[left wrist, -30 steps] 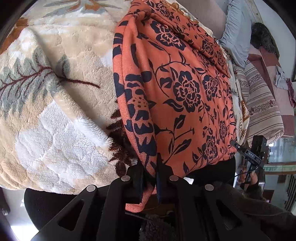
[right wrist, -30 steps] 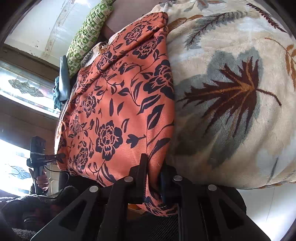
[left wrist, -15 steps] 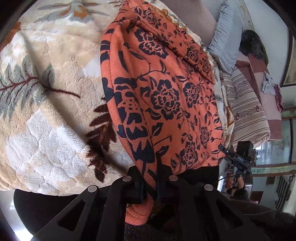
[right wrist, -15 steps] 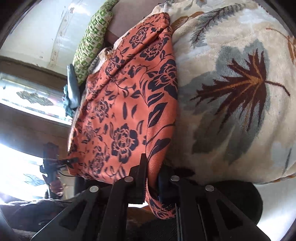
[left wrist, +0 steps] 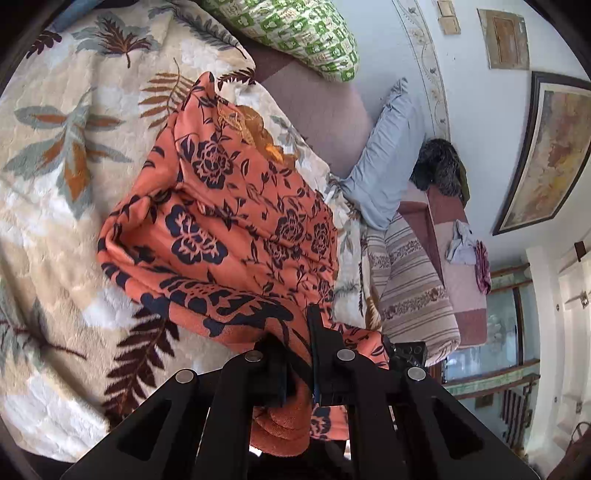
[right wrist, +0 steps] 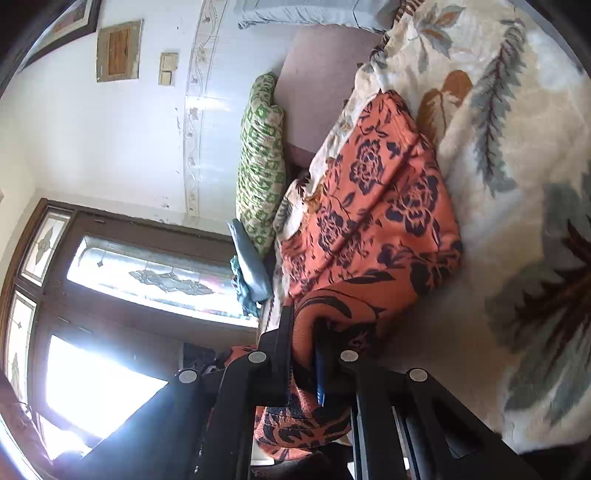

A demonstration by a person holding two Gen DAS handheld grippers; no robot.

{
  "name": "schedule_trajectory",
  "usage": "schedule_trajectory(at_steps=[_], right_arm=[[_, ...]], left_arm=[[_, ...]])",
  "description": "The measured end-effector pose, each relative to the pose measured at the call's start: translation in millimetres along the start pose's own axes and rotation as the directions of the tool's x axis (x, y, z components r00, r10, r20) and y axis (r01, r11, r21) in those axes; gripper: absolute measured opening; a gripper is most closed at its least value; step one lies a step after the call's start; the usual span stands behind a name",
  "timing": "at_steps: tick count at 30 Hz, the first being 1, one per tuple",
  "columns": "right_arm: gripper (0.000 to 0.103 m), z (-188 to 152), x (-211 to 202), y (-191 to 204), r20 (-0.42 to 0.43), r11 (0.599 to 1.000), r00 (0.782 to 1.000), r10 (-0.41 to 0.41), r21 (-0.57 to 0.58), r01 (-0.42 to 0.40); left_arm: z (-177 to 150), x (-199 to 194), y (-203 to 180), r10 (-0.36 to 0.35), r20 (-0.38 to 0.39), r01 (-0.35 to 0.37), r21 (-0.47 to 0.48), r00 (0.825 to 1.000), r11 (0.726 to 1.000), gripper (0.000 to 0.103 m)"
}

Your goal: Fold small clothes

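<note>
An orange garment with a dark floral print (left wrist: 236, 229) lies on the leaf-patterned blanket (left wrist: 55, 206), its near part lifted and bunched into folds. My left gripper (left wrist: 295, 332) is shut on the garment's near edge, with cloth hanging down between the fingers. In the right wrist view the same garment (right wrist: 373, 221) lies on the blanket (right wrist: 517, 184), and my right gripper (right wrist: 306, 332) is shut on its other near corner. The far end of the garment rests flat on the blanket.
A green patterned pillow (left wrist: 295, 33) and a blue pillow (left wrist: 388, 158) lie at the head of the bed. A striped cushion (left wrist: 410, 280) and a sofa (left wrist: 458, 236) stand beside it. A window (right wrist: 122, 266) shows in the right wrist view.
Both grippers have lifted and carried the garment's near edge forward over the rest, so the cloth now bunches and folds. Both views have tilted up to show the wall and pillows.
</note>
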State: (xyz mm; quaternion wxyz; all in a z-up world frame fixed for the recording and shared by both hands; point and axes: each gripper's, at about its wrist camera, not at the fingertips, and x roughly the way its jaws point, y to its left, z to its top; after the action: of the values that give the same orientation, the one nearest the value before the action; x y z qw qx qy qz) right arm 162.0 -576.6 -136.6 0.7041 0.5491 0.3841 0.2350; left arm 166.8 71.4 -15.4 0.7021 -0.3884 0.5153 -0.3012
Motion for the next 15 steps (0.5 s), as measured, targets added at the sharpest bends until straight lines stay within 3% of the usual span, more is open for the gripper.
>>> schedule_trajectory(at_steps=[7,15], right_arm=[[0.008,67.7,32.0,-5.1,0.076,0.999,0.996,0.037,0.037,-0.04],[0.009,136.2,86.7,-45.7,0.11,0.989,0.991,-0.081,0.132,0.066]], left_arm=[[68.7,40.8,13.6,0.021,0.077,-0.015,-0.08,0.997,0.997,0.007],[146.5,98.9,51.6,0.129,0.105,-0.106,-0.203,0.986,0.974,0.007]])
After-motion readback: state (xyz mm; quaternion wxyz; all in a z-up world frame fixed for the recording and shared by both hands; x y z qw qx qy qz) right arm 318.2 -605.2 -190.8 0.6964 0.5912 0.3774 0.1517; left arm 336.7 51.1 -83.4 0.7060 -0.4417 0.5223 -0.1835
